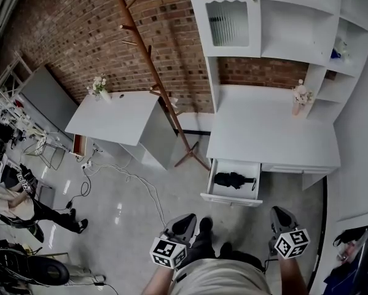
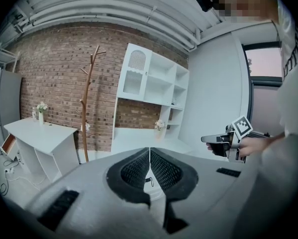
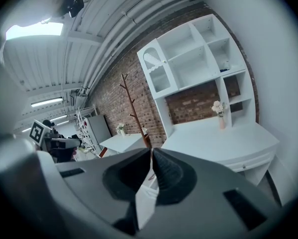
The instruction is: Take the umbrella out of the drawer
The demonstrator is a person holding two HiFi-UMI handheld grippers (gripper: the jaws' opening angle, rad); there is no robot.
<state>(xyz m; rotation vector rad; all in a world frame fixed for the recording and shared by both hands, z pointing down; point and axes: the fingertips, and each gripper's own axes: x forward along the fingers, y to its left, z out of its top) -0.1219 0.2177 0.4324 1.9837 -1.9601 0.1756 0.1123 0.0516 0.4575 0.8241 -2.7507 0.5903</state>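
Head view showed the drawer (image 1: 230, 199) open at twelve o'clock, baring the umbrella (image 1: 234, 179). The left gripper (image 1: 185, 220) and right gripper (image 1: 281, 215) hung well short, jaws clenched empty, likely awaiting the reach.

Bottom edge is cutting off the person (image 1: 220, 280); the umbrella (image 1: 233, 179) in the drawer (image 1: 230, 199) is showing too small for detail.

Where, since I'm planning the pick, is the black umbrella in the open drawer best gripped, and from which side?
Probably around the thick middle of the umbrella, coming down from above. It lies flat, folded, lengthwise left to right in the open drawer, whose walls block a sideways approach; close across its narrow width, front to back.
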